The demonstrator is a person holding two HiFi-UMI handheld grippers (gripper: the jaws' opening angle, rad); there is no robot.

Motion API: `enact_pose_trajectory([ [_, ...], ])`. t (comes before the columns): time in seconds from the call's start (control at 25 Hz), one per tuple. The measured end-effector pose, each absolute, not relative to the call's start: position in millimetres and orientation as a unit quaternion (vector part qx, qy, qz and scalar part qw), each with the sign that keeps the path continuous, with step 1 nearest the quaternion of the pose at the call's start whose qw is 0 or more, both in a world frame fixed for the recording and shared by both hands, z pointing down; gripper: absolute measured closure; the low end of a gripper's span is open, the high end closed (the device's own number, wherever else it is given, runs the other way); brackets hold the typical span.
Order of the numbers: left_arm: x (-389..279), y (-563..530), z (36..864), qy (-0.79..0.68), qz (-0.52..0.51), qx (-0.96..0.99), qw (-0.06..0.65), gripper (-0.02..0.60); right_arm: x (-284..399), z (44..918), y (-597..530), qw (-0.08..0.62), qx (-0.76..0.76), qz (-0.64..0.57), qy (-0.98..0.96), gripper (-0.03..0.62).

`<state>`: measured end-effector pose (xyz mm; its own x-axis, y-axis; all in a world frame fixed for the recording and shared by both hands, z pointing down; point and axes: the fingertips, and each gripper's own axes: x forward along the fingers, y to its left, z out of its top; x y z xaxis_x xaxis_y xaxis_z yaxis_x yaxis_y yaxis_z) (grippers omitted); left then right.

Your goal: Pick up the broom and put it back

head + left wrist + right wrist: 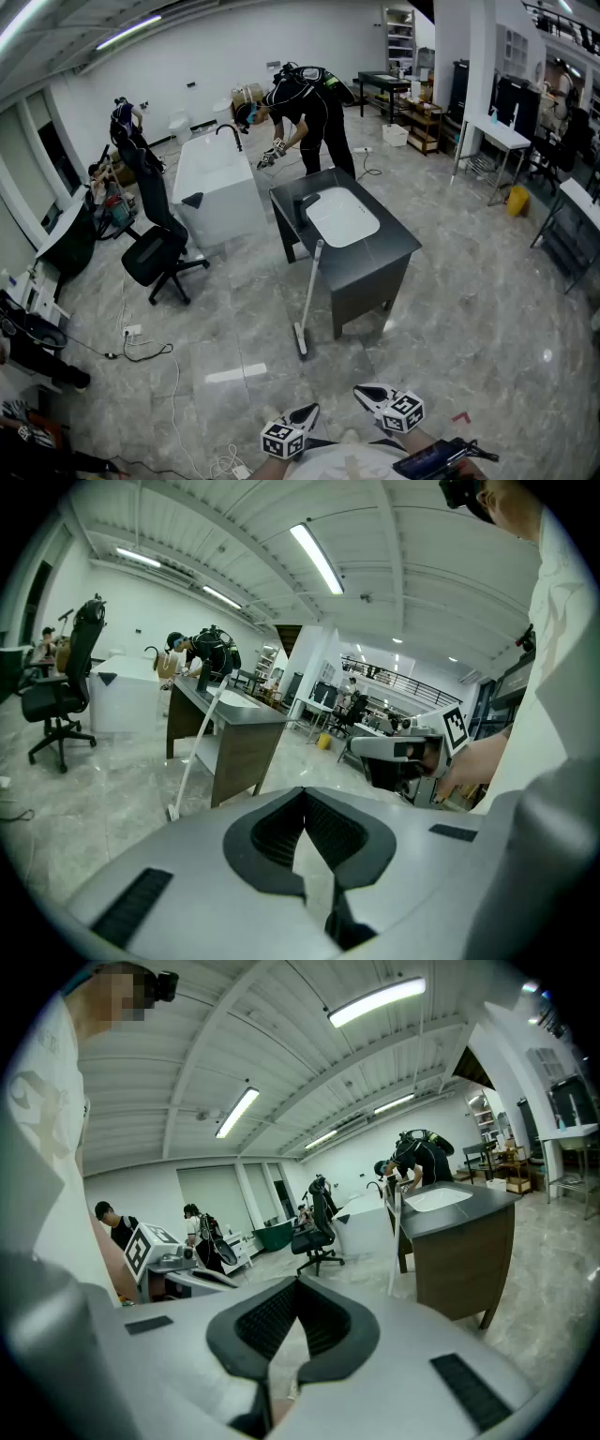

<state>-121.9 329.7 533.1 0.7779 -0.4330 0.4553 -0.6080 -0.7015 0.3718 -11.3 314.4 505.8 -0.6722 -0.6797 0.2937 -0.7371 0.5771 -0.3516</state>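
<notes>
The broom [309,295] has a white handle and leans against the front left corner of a dark cabinet [375,267] with a white sink; its head rests on the floor. Both grippers hang low at the bottom of the head view, well short of the broom. My left gripper [305,415] is shut with nothing in it, and so is my right gripper [370,395]. In the left gripper view the broom [195,752] stands far ahead, left of the shut left gripper [302,795]. The right gripper view shows the right gripper [298,1283] shut and the broom [394,1241] far off.
A person [302,105] bends over beside a white bathtub [220,187] behind the cabinet. A black office chair [155,248] stands at the left, with cables [141,349] on the floor near it. White tables [497,136] and a yellow bin [517,200] are at the right.
</notes>
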Motion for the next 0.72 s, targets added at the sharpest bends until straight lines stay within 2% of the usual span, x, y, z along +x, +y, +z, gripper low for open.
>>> enact_pose_trajectory([
  [0.72, -105, 342, 513, -0.301, 0.175, 0.908, 0.233, 0.571, 24, 494, 323, 0.027, 0.422, 0.227, -0.877, 0.576],
])
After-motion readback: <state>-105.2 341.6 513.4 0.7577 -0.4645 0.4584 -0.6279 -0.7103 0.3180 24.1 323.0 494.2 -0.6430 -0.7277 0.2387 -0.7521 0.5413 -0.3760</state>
